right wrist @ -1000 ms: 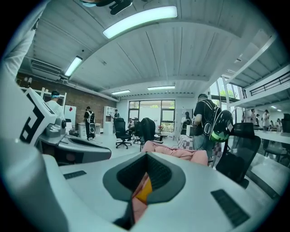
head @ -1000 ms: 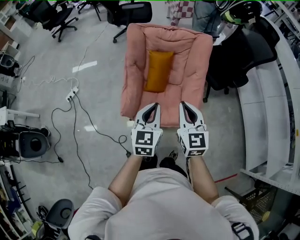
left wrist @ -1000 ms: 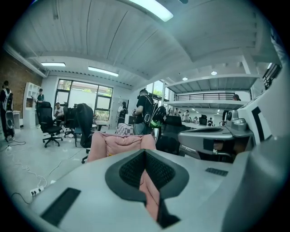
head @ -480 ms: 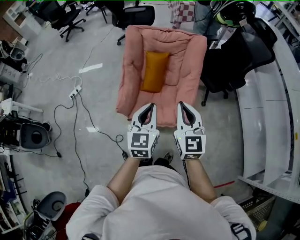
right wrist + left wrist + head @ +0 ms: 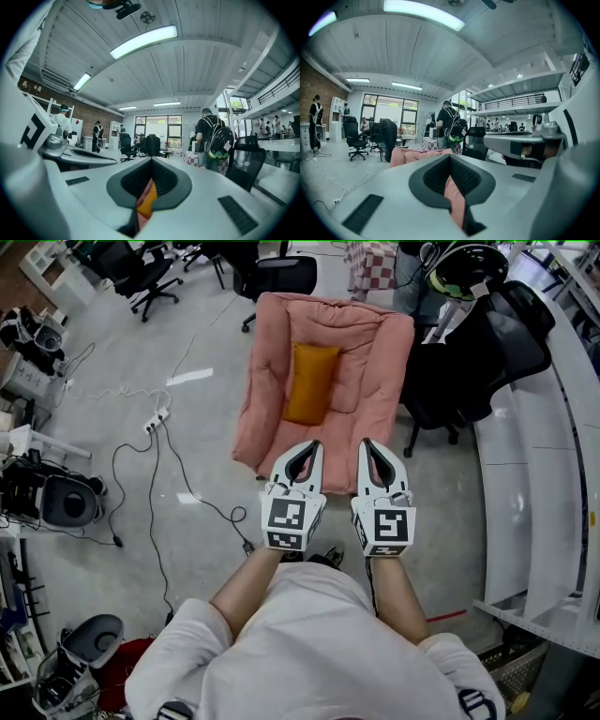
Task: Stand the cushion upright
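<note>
An orange cushion (image 5: pixel 310 382) lies flat in the seat of a pink padded armchair (image 5: pixel 375 381) at the top centre of the head view. My left gripper (image 5: pixel 310 445) and right gripper (image 5: pixel 369 444) are held side by side just short of the chair's near edge, both shut with nothing between the jaws. In the left gripper view a strip of pink chair (image 5: pixel 455 200) shows through the slit between the jaws. The right gripper view shows a sliver of the orange cushion (image 5: pixel 146 205) the same way.
A black office chair (image 5: pixel 483 352) stands close to the armchair's right, beside a long white counter (image 5: pixel 548 456). Cables and a power strip (image 5: pixel 156 418) lie on the grey floor to the left. More office chairs (image 5: pixel 272 273) stand behind. Several people stand further back in the room.
Both grippers have moved forward and slightly up together, still shut. The armchair and cushion have not moved.
</note>
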{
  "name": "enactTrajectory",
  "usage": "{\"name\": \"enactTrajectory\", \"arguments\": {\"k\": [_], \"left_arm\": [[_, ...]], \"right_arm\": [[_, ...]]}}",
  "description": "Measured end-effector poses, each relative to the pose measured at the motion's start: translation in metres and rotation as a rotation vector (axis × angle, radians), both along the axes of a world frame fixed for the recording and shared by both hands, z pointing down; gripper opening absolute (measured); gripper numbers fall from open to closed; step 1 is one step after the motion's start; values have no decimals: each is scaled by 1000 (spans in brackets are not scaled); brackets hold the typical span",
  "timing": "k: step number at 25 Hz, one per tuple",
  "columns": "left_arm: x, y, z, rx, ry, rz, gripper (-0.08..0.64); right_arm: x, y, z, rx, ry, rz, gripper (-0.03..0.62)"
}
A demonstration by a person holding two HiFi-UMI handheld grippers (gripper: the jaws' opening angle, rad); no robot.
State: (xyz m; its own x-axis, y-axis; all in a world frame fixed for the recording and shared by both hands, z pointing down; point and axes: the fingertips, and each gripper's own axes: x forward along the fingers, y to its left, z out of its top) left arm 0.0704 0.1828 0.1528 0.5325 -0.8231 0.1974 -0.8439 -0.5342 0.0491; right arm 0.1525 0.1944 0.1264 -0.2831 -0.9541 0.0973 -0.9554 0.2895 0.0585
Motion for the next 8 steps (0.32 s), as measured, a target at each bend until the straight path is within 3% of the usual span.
{"name": "enactTrajectory", "arguments": {"k": [8], "left_arm": [[5,10,-1,2,6,-12,12]], "right_arm": [[4,10,0,1,1,-17,6]]}}
